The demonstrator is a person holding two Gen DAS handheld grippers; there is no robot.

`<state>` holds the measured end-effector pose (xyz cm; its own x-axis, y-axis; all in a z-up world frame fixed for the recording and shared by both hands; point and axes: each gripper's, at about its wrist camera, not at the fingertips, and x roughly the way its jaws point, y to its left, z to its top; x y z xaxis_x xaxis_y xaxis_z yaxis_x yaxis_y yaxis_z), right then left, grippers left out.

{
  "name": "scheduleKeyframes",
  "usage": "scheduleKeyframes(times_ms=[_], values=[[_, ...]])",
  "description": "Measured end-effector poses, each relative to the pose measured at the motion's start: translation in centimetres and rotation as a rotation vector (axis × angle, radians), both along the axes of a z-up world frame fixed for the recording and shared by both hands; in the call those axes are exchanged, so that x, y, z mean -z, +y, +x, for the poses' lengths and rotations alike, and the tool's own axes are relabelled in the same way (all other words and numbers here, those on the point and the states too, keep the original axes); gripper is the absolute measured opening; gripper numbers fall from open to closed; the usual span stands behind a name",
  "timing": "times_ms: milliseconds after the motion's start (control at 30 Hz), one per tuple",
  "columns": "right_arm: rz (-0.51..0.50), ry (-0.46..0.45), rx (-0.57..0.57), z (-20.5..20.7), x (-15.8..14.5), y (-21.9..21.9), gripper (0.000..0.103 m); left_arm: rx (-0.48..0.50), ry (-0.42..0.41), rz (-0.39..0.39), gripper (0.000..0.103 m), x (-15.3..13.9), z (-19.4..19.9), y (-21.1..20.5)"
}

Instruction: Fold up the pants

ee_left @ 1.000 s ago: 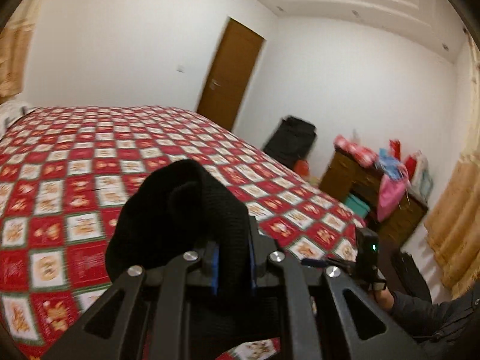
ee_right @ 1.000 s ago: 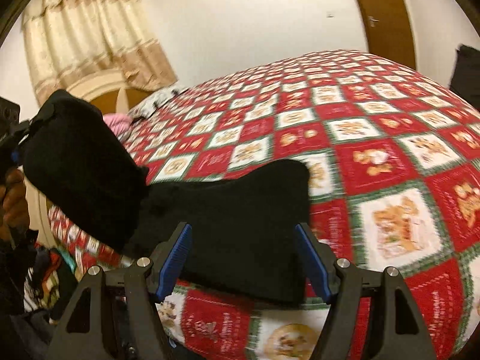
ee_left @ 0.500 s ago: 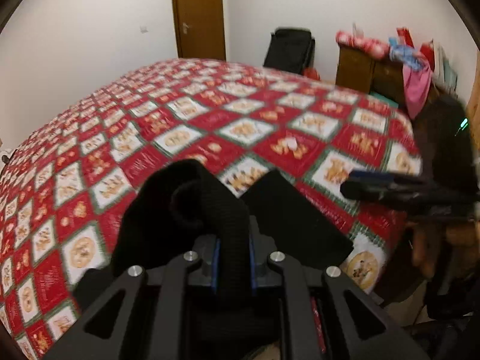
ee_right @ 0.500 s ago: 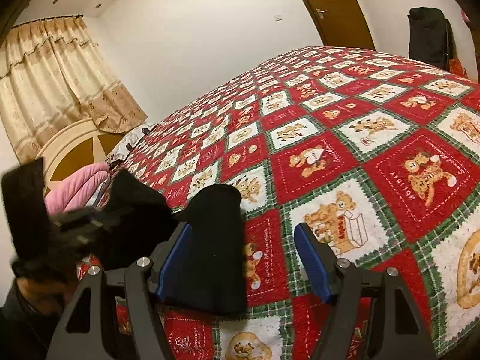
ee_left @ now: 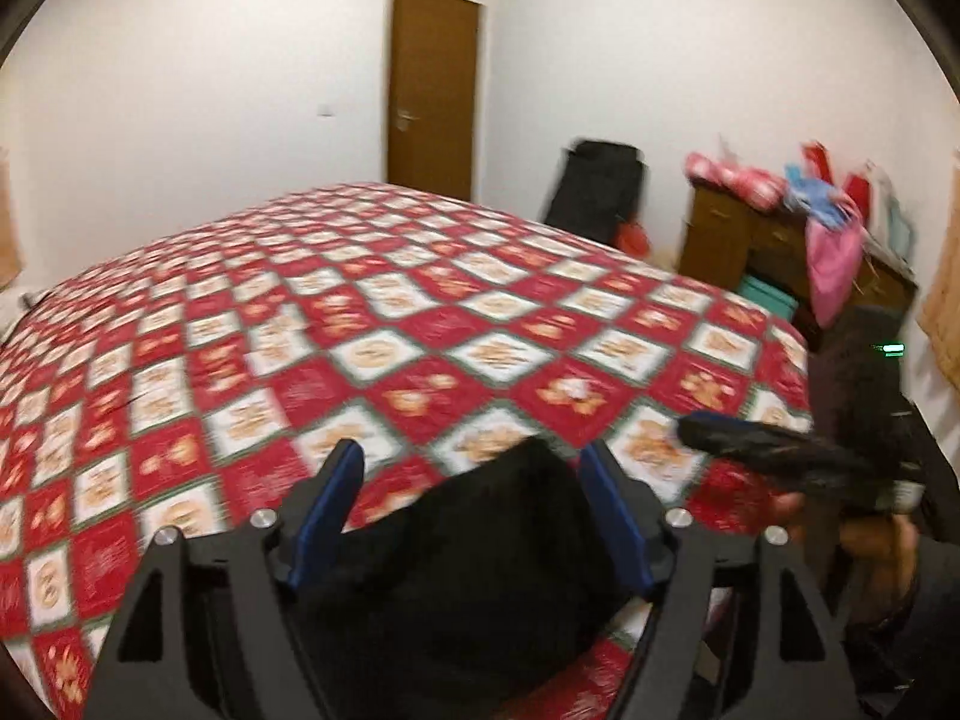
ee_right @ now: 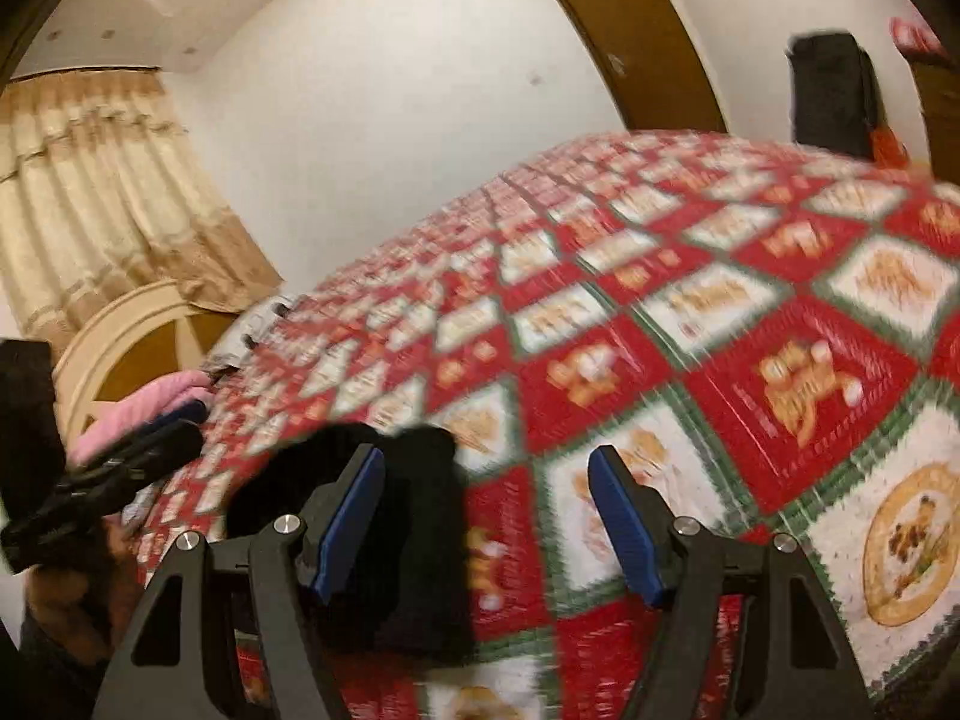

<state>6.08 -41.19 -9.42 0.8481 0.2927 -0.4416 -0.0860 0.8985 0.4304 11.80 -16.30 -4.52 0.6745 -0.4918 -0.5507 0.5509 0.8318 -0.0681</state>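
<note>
The black pants (ee_left: 504, 564) lie bunched at the near edge of the bed; in the right wrist view they (ee_right: 414, 540) sit low and left, behind my left finger. My left gripper (ee_left: 474, 474) is open, its jaws spread either side of the pants. My right gripper (ee_right: 486, 480) is open and empty over the bedspread, just right of the pants. The right gripper also shows in the left wrist view (ee_left: 756, 438), and the left gripper in the right wrist view (ee_right: 138, 456).
The bed carries a red, white and green checked bedspread (ee_left: 420, 324). A brown door (ee_left: 432, 90), a black suitcase (ee_left: 600, 192) and a cluttered wooden dresser (ee_left: 774, 240) stand beyond it. Curtains (ee_right: 102, 192), a headboard (ee_right: 120, 348) and a pink pillow (ee_right: 150, 408) are at the left.
My left gripper has opened and let go of the pants, which now lie on the bed. My right gripper has stayed open and shifted right of the pants.
</note>
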Motion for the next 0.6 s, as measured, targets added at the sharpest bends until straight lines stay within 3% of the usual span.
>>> scheduleKeyframes(times_ms=[100,200,267,367,467,600], values=[[-0.041,-0.092,-0.177,-1.0,-2.3,4.1,0.072,-0.109,0.038,0.008,0.077,2.0,1.1,3.8],[-0.149,-0.121,-0.404,-1.5,-3.0,10.6,0.072,-0.221,0.106,0.054,0.077,4.8,2.5,6.3],[-0.190,-0.102,-0.515,-1.4,-2.6,13.8,0.072,-0.287,0.156,0.037,0.077,6.3,3.0,8.3],[-0.281,0.004,-0.669,-0.7,-0.4,18.8,0.072,-0.335,0.189,0.001,0.077,7.6,3.0,10.3],[-0.378,0.064,-0.599,0.0,1.4,20.0,0.072,-0.337,0.203,0.015,0.077,8.9,3.1,10.6],[-0.317,0.177,-0.386,1.5,2.2,14.1,0.072,-0.338,0.189,0.052,0.077,10.0,2.9,10.9]])
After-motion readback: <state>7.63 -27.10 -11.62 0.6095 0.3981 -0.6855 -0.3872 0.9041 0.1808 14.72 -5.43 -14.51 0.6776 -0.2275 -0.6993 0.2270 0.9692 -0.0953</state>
